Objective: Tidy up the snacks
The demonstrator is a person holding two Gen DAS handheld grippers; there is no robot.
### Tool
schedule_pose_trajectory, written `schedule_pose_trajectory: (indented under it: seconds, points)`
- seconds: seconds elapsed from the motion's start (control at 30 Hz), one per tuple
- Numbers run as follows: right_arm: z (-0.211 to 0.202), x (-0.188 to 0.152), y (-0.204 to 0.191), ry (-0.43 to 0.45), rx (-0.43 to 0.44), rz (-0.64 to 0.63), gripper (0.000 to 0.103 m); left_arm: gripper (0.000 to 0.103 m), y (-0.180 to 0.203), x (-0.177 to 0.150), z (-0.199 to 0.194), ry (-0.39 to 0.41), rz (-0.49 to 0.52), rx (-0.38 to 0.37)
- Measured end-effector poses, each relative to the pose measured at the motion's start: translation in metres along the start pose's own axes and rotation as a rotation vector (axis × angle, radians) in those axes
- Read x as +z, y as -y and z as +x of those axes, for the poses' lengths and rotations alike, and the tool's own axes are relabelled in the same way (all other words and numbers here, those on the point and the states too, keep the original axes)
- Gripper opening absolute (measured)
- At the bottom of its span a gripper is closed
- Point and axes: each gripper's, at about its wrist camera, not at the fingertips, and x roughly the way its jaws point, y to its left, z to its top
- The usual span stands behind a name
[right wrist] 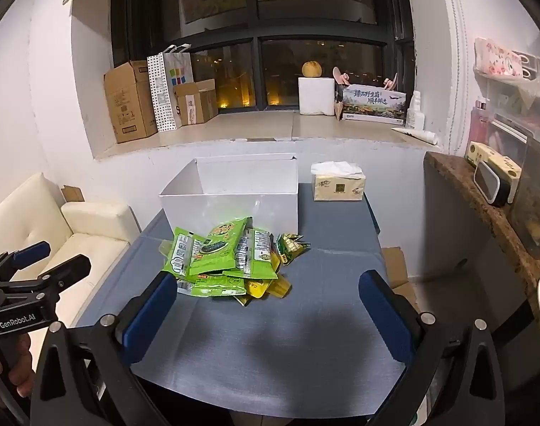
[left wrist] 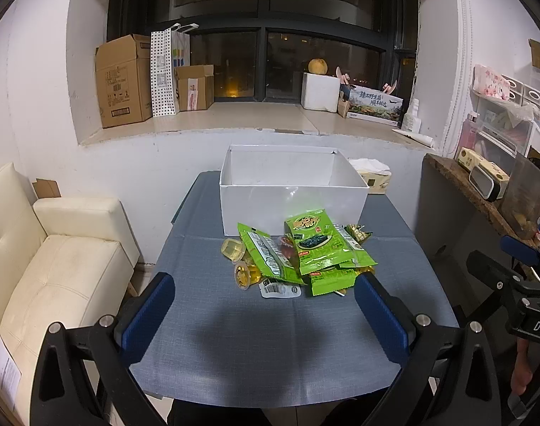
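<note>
Snack pile (left wrist: 298,259): heaped mid-table, touching the front wall of the white box (left wrist: 291,206), straight ahead of both tongs.
Left gripper (left wrist: 264,316): spread wide, empty, its right finger just beside the pile's near edge.
Right gripper (right wrist: 270,314): spread wide, empty, pile ahead and left; neither is clearly nearer.
Contents: green seaweed packets (right wrist: 216,248) overlapping flat, clear jelly cups (left wrist: 232,250), gold-wrapped pieces (right wrist: 289,246).
Blue table (left wrist: 270,348).

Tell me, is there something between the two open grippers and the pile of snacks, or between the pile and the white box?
Nothing visible. Bare blue table lies between the left gripper, the right gripper and the snack pile. The open white box stands directly behind the pile.
</note>
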Motion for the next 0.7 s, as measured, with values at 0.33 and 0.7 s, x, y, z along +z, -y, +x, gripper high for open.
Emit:
schedule_pose_trajectory:
  seconds: [0.33,0.7]
  points:
    - [-0.0015,-0.0009,-0.0012,0.002,0.003,0.002,0.103,0.103,0.0004,0.0028,-0.0025,-0.001,0.0,-0.006]
    - [-0.0037,0.0003,0.0002,0.003,0.007,0.005,0.103,0.103,0.0001,0.0017,-0.0046,0.004,0.001,-0.009]
